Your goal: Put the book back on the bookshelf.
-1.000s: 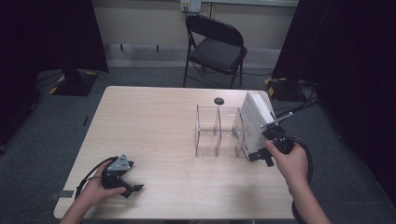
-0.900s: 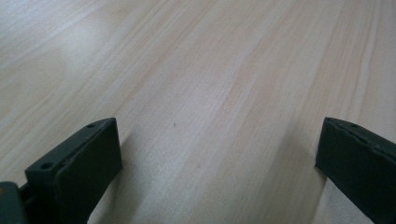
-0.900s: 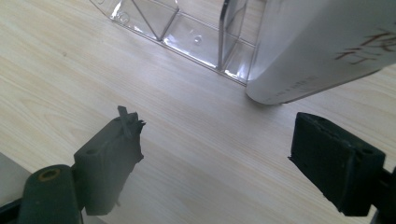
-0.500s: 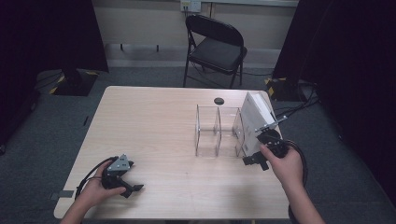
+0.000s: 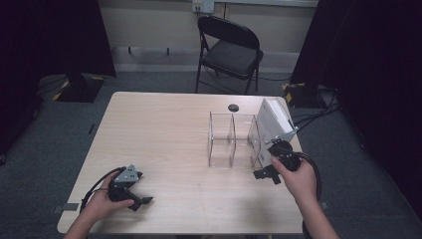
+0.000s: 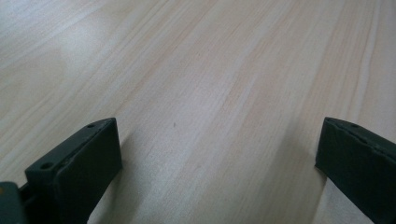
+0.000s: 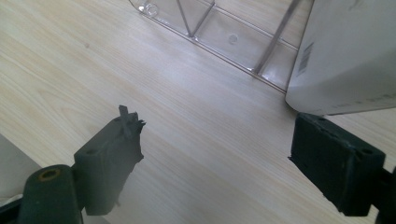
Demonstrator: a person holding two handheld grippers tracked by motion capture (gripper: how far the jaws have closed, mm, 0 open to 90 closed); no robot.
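Observation:
A clear plastic divider rack (image 5: 231,142) with three compartments stands on the right half of the wooden table (image 5: 164,129). A white package (image 5: 274,119) leans tilted in its rightmost compartment. My right gripper (image 5: 263,174) sits just in front of that compartment, near the table's right edge, open and holding nothing. In the right gripper view its jaws (image 7: 219,128) stand wide over bare wood, with the rack's base (image 7: 224,37) ahead and the white package (image 7: 345,51) above the right jaw. My left gripper (image 5: 141,189) rests at the near left corner, open over bare table (image 6: 219,128).
A small black round disc (image 5: 233,107) lies on the table behind the rack. A black folding chair (image 5: 231,50) stands beyond the far edge. Cables (image 5: 313,119) run on the floor at the right. Dark curtains hang on both sides.
My right gripper has drawn back a little from the white package toward the near edge. The left gripper has stayed where it was.

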